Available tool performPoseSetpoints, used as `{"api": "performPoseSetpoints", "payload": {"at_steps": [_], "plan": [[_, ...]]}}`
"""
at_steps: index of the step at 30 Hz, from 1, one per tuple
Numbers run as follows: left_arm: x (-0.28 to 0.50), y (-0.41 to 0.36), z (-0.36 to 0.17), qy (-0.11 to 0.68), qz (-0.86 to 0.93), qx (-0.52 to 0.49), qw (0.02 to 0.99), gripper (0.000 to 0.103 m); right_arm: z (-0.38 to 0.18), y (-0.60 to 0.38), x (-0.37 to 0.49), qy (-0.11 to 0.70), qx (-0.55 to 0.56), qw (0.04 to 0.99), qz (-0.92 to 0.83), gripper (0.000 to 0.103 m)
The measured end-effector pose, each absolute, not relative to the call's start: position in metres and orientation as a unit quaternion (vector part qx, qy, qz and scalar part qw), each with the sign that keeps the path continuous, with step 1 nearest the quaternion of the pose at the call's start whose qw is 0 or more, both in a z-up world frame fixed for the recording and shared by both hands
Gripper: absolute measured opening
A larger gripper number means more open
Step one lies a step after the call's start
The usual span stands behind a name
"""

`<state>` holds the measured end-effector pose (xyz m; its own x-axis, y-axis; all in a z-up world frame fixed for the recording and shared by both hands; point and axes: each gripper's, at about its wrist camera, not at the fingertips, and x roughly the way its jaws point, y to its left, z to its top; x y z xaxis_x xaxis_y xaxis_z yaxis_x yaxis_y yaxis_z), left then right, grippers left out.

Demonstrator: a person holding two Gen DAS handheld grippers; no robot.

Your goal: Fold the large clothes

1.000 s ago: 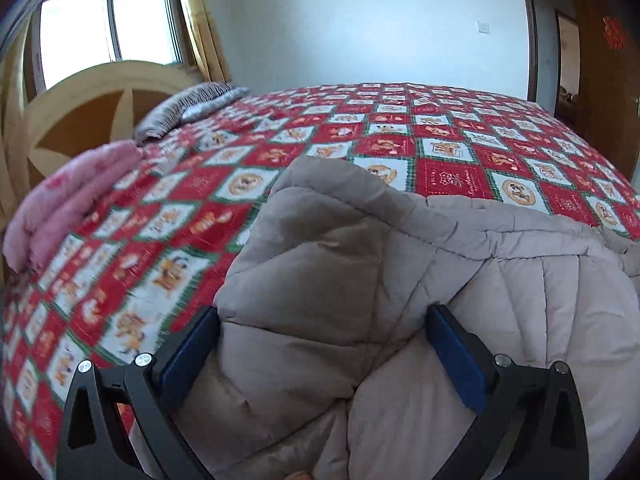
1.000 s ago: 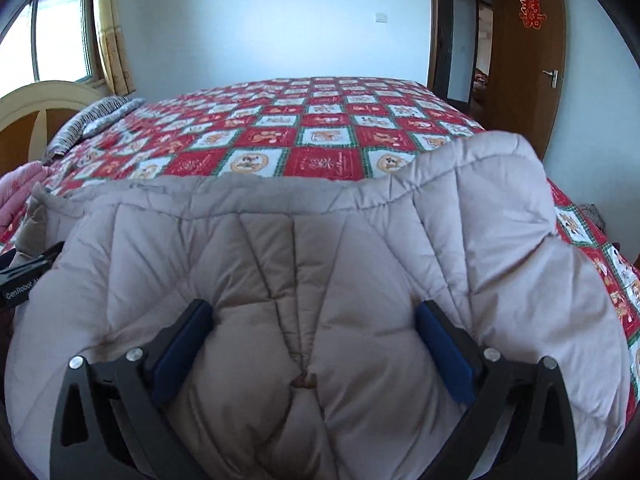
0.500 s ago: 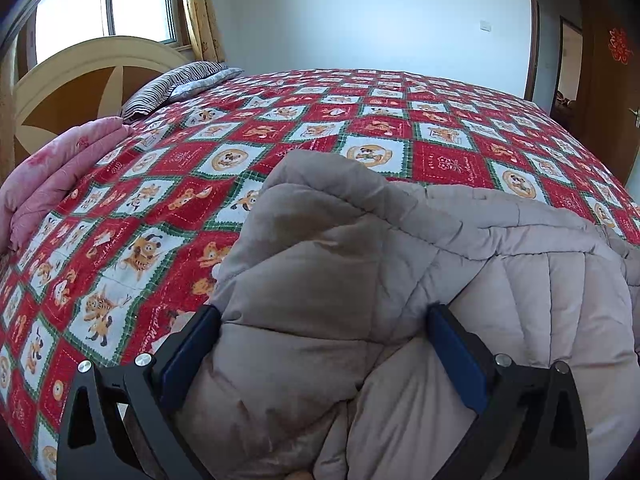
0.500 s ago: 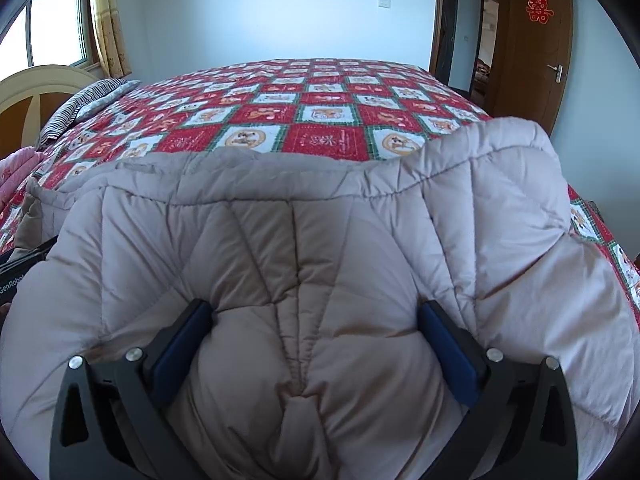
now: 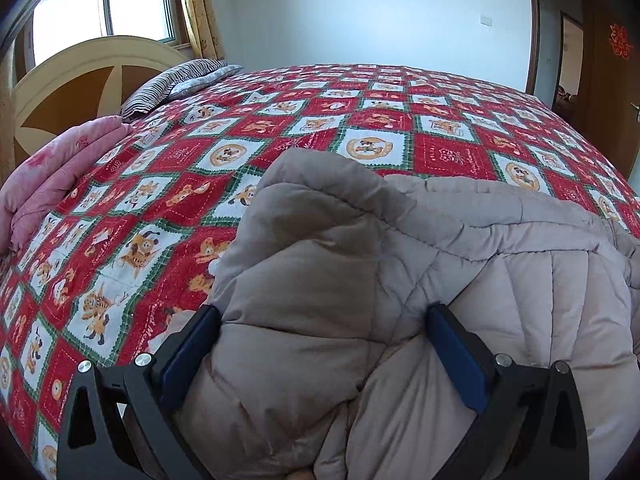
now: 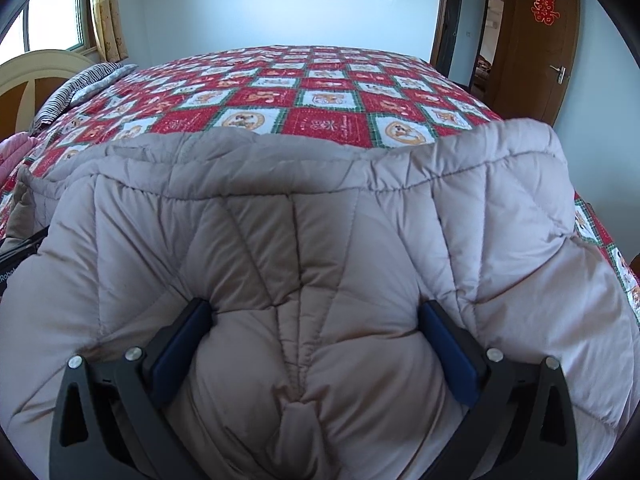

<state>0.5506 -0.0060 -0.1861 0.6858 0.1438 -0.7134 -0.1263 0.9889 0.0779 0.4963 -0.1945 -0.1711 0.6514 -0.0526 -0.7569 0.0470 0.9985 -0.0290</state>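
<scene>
Bunching the beige quilted coat [image 5: 420, 280], left gripper [image 5: 322, 320] and right gripper [image 6: 316, 316] each clamp thick folds, jaws wide.

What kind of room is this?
A bedroom, most likely. There is a big bed with a red patchwork bedspread, a striped pillow by the headboard, and a wooden door leading out.

The left gripper [image 5: 322, 334] clamps a thick bunch of the beige quilted coat [image 5: 460, 264], which lies on the red patterned bedspread [image 5: 280, 128] near a folded pink blanket [image 5: 52, 172].
</scene>
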Motion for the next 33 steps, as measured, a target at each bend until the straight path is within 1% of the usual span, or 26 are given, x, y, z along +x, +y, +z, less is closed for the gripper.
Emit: {"api": "performPoseSetpoints", "payload": {"at_steps": [33], "plan": [[0.5525, -0.0069, -0.1876, 0.395, 0.074, 0.012, 0.916, 0.102, -0.1751, -0.1862, 0.5019, 0.425, -0.033, 0.903, -0.047, 0.103]]}}
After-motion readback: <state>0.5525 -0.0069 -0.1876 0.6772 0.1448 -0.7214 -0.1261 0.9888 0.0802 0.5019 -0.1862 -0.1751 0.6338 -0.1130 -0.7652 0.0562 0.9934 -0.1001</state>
